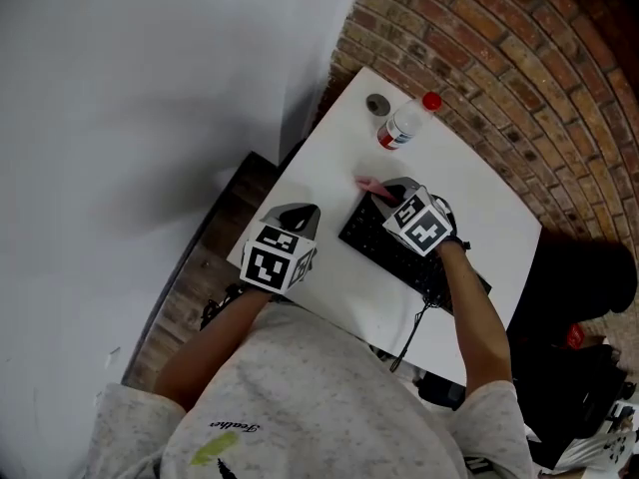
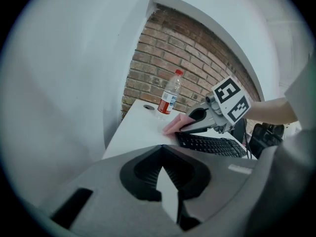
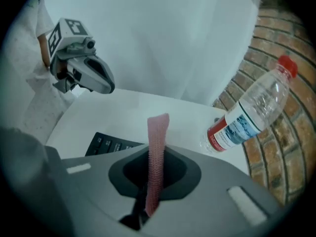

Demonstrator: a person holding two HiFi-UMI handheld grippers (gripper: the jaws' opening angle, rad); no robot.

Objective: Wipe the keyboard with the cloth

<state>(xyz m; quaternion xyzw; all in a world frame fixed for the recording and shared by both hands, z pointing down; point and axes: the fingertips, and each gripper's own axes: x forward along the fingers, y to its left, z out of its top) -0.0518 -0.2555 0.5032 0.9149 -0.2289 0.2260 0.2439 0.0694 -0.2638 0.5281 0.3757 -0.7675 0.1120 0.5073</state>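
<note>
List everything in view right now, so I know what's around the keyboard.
table: one, white, in the corner where the walls meet
keyboard: one, black, on the table's near half
cable: one, black, leaving the keyboard's near edge
cloth: one, pink, at the keyboard's far end
bottle: one, clear, red cap and label, upright at the table's far side
disc: one, grey, beside the bottle; too small to identify
brick wall: one, brown, right
plain wall: one, white, left
left claw: grey, jaws together, empty, by the table's near left edge
right claw: grey, shut on the cloth
marker cubes: two, black-and-white, one per claw
</note>
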